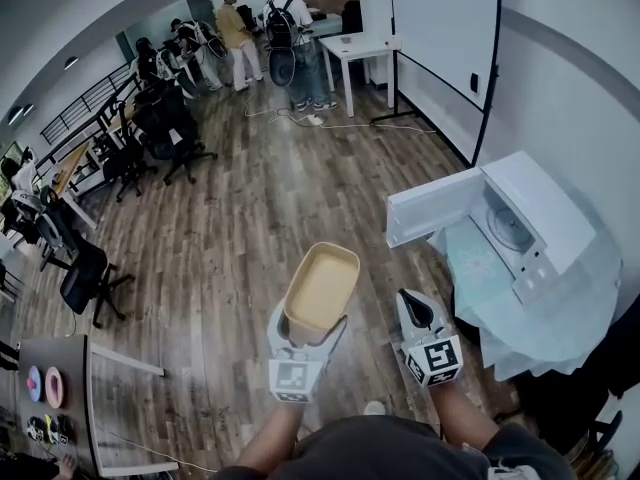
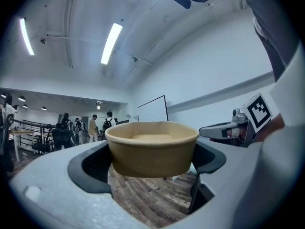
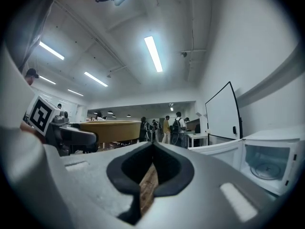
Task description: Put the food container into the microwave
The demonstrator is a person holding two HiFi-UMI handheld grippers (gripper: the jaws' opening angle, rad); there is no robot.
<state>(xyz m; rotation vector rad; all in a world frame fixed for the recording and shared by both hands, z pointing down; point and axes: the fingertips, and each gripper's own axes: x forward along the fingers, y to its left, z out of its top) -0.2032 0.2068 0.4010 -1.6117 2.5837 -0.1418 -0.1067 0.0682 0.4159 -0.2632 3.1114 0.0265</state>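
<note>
Head view: the left gripper (image 1: 308, 336) is clamping the tan food container (image 1: 322, 290) at centre frame, over the wood floor (image 1: 220, 268); the white microwave (image 1: 540, 203) is standing open at right. Left gripper view: both jaws are pressing the container's walls. Right gripper view: the right gripper (image 3: 152, 149) is carrying nothing, jaws together; the carry looks under way; next, the container is needing a swing rightward into the cavity.

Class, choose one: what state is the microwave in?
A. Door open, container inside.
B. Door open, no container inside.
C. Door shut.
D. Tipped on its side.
B: the microwave has its door open, only the turntable shows inside, and the container sits in the left gripper.
</note>
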